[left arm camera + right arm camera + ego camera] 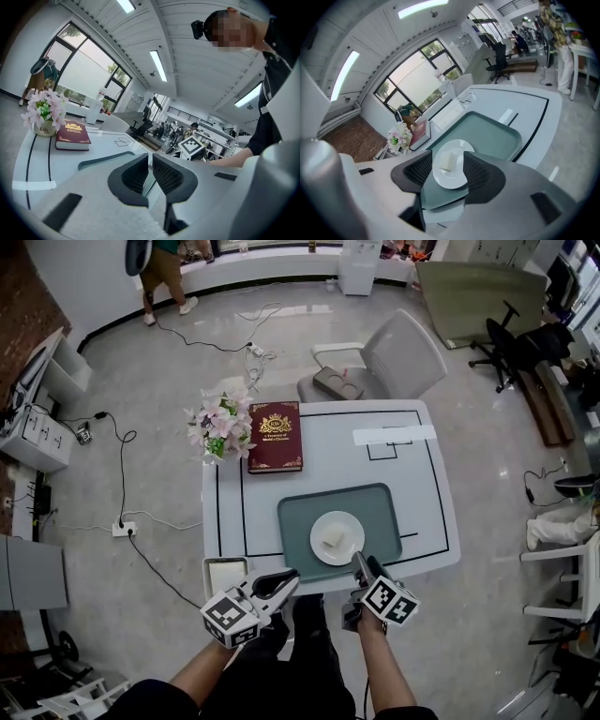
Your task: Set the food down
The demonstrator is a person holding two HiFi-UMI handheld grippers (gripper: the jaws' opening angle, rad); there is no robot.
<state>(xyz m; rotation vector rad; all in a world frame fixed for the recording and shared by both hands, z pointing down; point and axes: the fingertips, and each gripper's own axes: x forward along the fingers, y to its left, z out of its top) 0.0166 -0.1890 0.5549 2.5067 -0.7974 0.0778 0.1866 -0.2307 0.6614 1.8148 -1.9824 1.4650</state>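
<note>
Pale rectangular block of food on a round white plate, clear of the right tongs. Those tongs released, jaws spread wide, tips just beside the plate's near rim; plate and block framed between them in the right gripper view, untouched. Left tongs clenched to a narrow slit on nothing, at the table's near edge. Plate inside a grey-green rounded tray on the white black-lined table. Small square white box at the near left corner, contents unclear.
</note>
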